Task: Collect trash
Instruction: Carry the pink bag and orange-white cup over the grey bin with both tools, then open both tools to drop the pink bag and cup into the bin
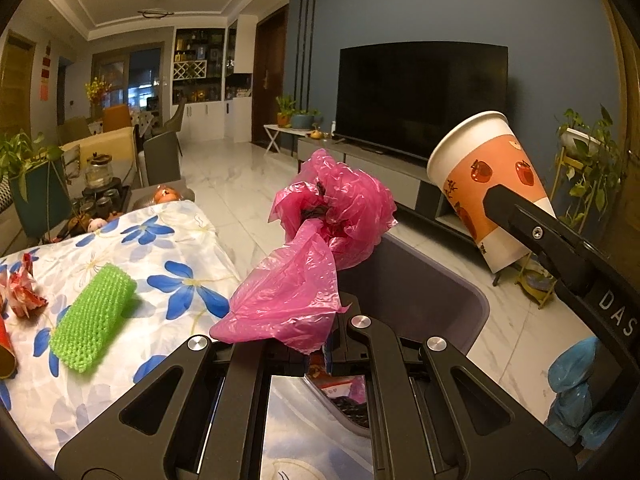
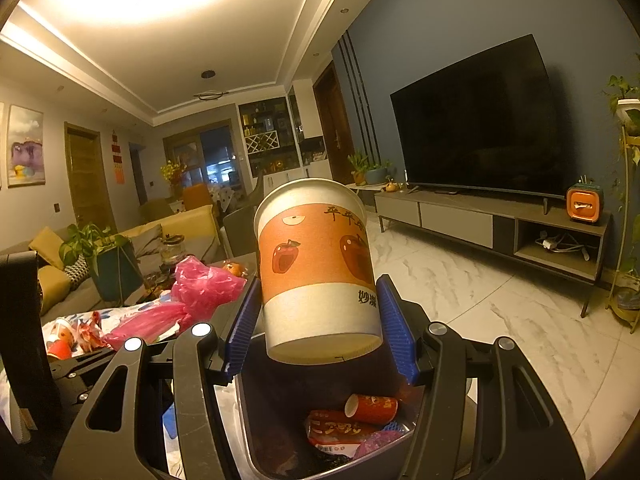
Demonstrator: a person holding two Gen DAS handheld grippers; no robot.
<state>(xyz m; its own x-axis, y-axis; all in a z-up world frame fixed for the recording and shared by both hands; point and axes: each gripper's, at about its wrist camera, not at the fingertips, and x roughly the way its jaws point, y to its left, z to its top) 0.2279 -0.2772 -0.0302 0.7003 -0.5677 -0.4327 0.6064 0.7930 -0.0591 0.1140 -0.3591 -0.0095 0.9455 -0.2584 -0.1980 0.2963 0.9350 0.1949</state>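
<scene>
The right gripper is raised above the grey trash bin, its 2 blue ribbed fingers pressed against the sides of 1 orange-and-white paper cup, which stands nearly upright with its base over the bin's opening. From the left wrist view the same cup hangs tilted beyond the bin's far rim, clamped by a black finger. The left gripper reaches out level over the corner where the table meets the bin, its fingers drawn close together on 1 crumpled pink plastic bag that billows up and forward above them. Inside the bin lie 1 small red paper cup on its side and 1 red snack wrapper. On the flowered tablecloth rest 1 green foam net sleeve and 1 crumpled red-and-white wrapper, well apart from the table edge nearest the bin. The bin stands just beside the table, and beyond it the marble floor lies open up to the TV cabinet.
</scene>
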